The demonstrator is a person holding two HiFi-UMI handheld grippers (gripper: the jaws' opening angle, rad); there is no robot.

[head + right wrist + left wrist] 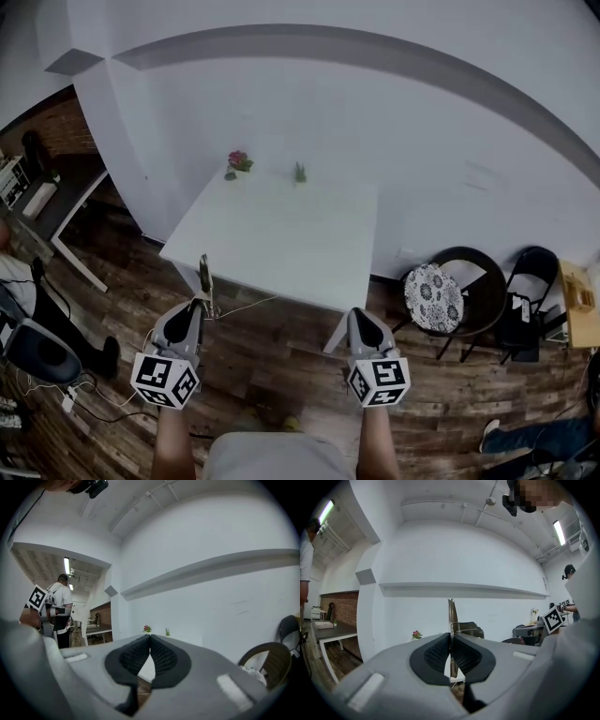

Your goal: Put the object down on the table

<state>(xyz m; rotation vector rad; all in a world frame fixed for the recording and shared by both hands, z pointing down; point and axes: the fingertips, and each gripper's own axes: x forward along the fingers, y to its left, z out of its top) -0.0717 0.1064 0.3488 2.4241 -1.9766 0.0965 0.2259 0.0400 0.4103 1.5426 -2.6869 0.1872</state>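
My left gripper (199, 302) is shut on a thin, flat metal object (204, 275) that stands upright out of its jaws. In the left gripper view the object (451, 616) shows edge-on as a narrow strip pinched between the black pads (436, 654). My right gripper (364, 317) is shut with nothing between its pads (164, 656). Both are held level over the wooden floor, short of the near edge of the white table (309, 253). The table (187, 641) also lies ahead in the right gripper view.
A small pink flower pot (238, 162) and a small green plant (300, 172) stand at the table's far edge by the white wall. A round chair with a patterned cushion (433, 297) and a black folding chair (530, 300) stand to the right. Cables (103, 398) lie on the floor at left.
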